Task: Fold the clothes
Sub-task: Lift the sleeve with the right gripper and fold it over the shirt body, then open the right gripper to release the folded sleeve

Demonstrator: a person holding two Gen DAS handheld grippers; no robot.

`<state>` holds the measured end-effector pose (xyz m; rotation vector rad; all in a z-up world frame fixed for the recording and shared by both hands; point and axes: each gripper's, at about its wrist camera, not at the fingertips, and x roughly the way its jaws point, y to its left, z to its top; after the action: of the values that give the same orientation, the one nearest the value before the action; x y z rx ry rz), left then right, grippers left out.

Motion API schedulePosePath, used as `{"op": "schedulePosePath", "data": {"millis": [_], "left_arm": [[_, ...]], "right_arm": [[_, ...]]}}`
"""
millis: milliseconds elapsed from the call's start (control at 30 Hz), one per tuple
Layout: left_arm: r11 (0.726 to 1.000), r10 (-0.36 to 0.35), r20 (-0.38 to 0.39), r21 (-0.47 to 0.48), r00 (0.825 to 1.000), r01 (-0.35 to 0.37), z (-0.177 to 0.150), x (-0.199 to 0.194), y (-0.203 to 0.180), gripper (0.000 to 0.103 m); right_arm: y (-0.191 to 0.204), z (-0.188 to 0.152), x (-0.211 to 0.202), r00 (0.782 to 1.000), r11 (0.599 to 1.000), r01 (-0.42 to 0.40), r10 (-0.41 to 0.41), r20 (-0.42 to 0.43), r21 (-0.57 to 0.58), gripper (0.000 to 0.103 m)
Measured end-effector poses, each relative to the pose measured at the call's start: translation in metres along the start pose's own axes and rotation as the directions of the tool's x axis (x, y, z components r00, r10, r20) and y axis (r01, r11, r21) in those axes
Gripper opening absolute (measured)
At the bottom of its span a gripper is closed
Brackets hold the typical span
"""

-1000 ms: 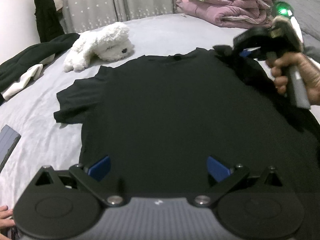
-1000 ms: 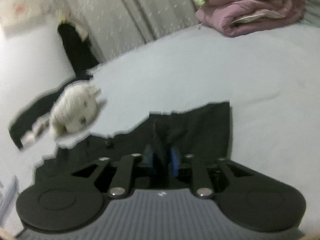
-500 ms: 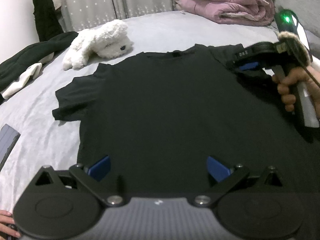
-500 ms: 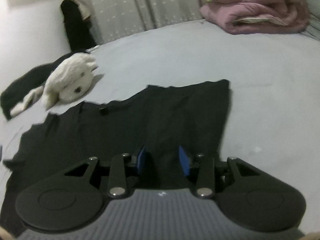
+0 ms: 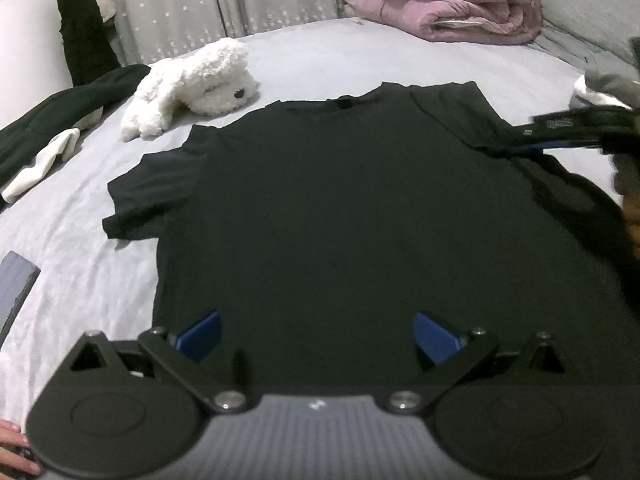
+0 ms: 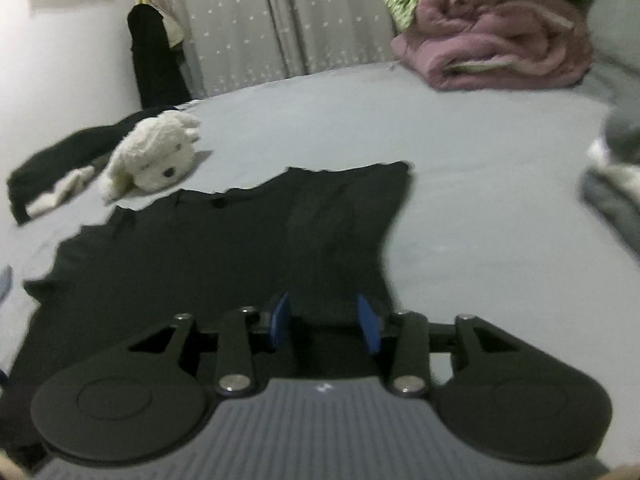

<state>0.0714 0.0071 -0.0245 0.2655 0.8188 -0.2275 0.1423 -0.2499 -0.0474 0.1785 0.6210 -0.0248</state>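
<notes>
A black T-shirt point(image 5: 340, 200) lies spread flat on the grey bed, collar at the far side, left sleeve out to the side. My left gripper point(image 5: 316, 334) is open and empty just above the shirt's near hem. My right gripper point(image 6: 324, 326) is open above the shirt's right sleeve point(image 6: 344, 216), nothing between its blue pads. It also shows in the left wrist view point(image 5: 560, 136) at the right edge, low over the sleeve area.
A white plush toy point(image 5: 196, 84) lies beyond the shirt's left shoulder. Dark clothes and a white sock point(image 5: 44, 160) are at far left. Folded pink blankets point(image 5: 448, 4) sit at the far right. A grey garment point(image 6: 616, 184) lies at right. A grey flat object point(image 5: 16, 280) is at left.
My right gripper let go of the right sleeve and opened, then drew back to the right. The sleeve now lies flat. My left gripper stayed open at the hem.
</notes>
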Motion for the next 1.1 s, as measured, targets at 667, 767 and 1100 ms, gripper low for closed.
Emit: {"op": "schedulePosePath", "data": {"millis": [667, 767, 1100], "left_arm": [[0.999, -0.014, -0.015, 0.044, 1.000, 0.014, -0.008, 0.006, -0.015, 0.103], [0.999, -0.017, 0.006, 0.041, 1.000, 0.017, -0.010, 0.006, -0.016, 0.103], [0.985, -0.141, 0.212, -0.064, 0.967, 0.158, -0.048, 0.011, -0.020, 0.103]], "right_arm": [[0.013, -0.026, 0.028, 0.954, 0.865, 0.264, -0.300, -0.018, -0.428, 0.012], [0.011, -0.020, 0.019, 0.953, 0.873, 0.274, -0.304, -0.011, -0.403, 0.012], [0.016, -0.024, 0.012, 0.976, 0.942, 0.191, -0.212, -0.048, -0.277, 0.023]]}}
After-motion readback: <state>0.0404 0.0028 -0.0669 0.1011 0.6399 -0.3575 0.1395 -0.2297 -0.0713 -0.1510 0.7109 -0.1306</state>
